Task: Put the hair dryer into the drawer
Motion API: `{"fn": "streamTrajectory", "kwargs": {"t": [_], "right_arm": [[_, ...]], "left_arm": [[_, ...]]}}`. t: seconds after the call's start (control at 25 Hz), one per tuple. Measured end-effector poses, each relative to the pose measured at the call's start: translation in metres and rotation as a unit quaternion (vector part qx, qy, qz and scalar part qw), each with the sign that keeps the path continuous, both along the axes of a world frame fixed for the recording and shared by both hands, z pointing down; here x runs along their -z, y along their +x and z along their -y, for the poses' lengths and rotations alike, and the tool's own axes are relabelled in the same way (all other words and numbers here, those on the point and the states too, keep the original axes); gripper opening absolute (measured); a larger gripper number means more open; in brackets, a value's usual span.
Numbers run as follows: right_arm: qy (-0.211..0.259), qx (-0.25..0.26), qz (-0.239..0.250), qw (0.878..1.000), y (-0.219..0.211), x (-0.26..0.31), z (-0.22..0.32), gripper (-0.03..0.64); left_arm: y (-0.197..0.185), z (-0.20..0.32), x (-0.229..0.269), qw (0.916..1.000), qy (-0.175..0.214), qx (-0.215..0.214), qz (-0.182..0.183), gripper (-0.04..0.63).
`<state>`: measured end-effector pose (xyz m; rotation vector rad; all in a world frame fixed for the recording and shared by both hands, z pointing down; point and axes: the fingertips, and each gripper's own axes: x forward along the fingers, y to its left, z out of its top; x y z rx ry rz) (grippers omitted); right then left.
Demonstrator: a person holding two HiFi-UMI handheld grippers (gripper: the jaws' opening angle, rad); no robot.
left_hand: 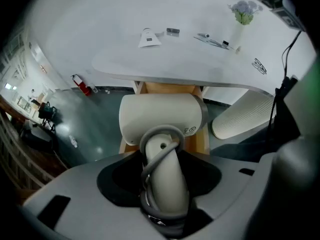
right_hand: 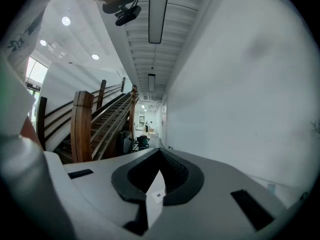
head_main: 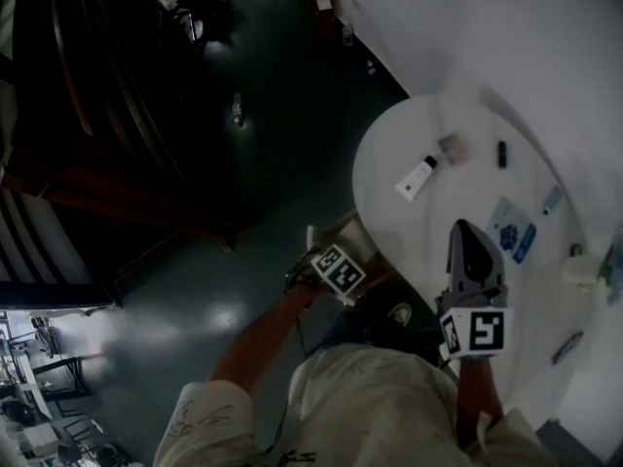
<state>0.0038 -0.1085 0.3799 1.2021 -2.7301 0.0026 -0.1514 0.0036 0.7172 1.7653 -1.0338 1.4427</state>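
A cream hair dryer (left_hand: 161,118) hangs in my left gripper (left_hand: 163,160), which is shut on its handle; a grey cord is wound round that handle. The dryer's barrel lies crosswise just over the open wooden drawer (left_hand: 202,139) under the white table (left_hand: 175,66). In the head view my left gripper (head_main: 339,270) points down beside the table's edge, and the dryer is hidden beneath it. My right gripper (head_main: 465,230) is held over the table, its jaw tips together and holding nothing. In its own view the right gripper (right_hand: 159,156) faces a white wall.
On the table (head_main: 389,163) lie a white tube (head_main: 417,177), a blue packet (head_main: 511,227) and a small dark item (head_main: 502,154). A vase of flowers (left_hand: 243,14) stands at the far side. A ribbed white object (left_hand: 245,118) sits right of the drawer. A wooden staircase (right_hand: 85,124) rises beyond.
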Motion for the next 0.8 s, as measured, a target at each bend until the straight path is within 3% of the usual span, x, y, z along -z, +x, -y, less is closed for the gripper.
{"fn": "streamTrajectory", "kwargs": {"t": [0.48, 0.8], "right_arm": [[-0.008, -0.037, -0.031, 0.999, 0.024, -0.011, 0.005, 0.005], [-0.017, -0.049, -0.038, 0.998, 0.03, -0.018, 0.01, 0.005]], "left_arm": [[0.03, 0.035, -0.028, 0.9989, 0.005, -0.039, -0.026, 0.224], [0.038, 0.039, -0.036, 0.9974, -0.013, -0.056, -0.043, 0.224]]}}
